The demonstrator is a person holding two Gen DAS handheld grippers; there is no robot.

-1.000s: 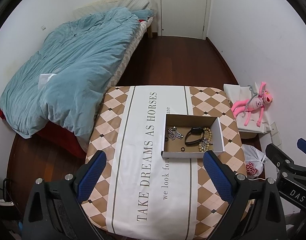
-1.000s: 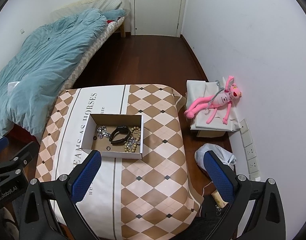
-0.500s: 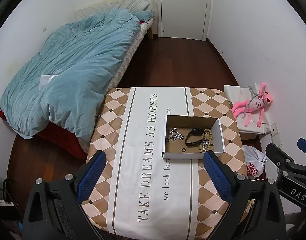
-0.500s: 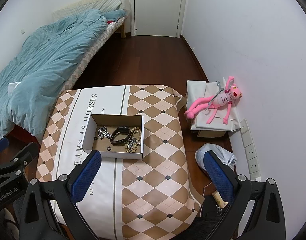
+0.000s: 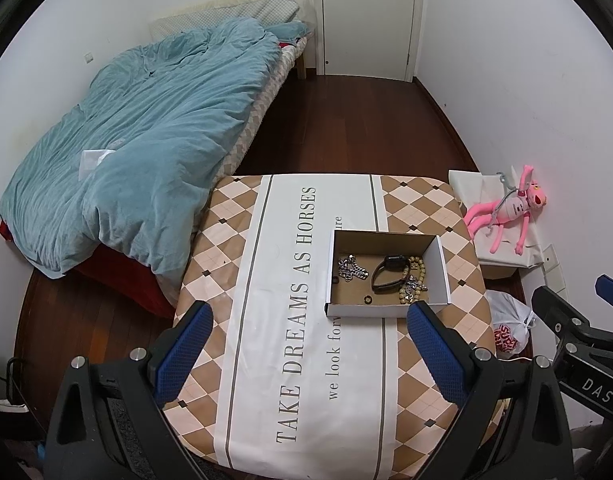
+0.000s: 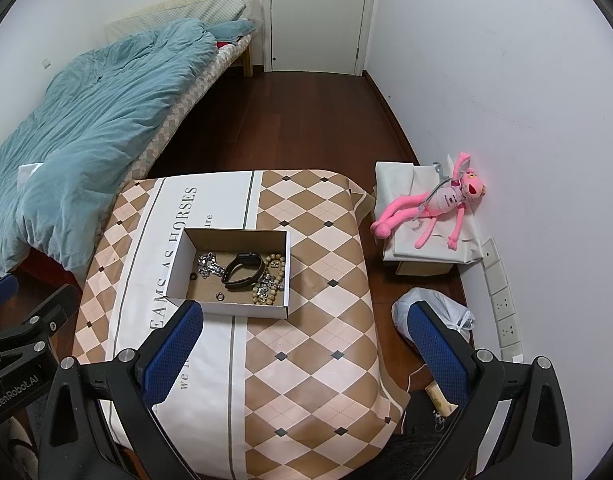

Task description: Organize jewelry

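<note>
Both views had shifted only slightly since a second before: the cardboard box [image 5: 387, 309] sat a touch lower in each frame, as if the two tools had eased back and up from the table [image 5: 290, 352], while the jewelry inside lay as it had.

At this moment the left hand-held gripper [image 5: 308, 322] hung above the near part of the table with its blue-padded fingers [image 5: 182, 350] spread wide and nothing between them. Ahead of it and toward its right finger stood the open box. Inside lay a silver chain [image 5: 351, 267] on the left, a black watch [image 5: 389, 274] in the middle, a string of tan beads [image 5: 414, 280] on the right touching the watch strap, and a small dark ring [image 5: 367, 300] near the front wall.

From the right wrist view, the right hand-held gripper [image 6: 304, 316] was likewise wide apart and empty, with the box [image 6: 230, 307] ahead and just past its left finger [image 6: 172, 354]. Beyond its right finger, off the table, a pink plush toy [image 6: 438, 204] lay on a covered carton by the wall, and a white plastic bag [image 6: 430, 306] sat on the floor.
</note>
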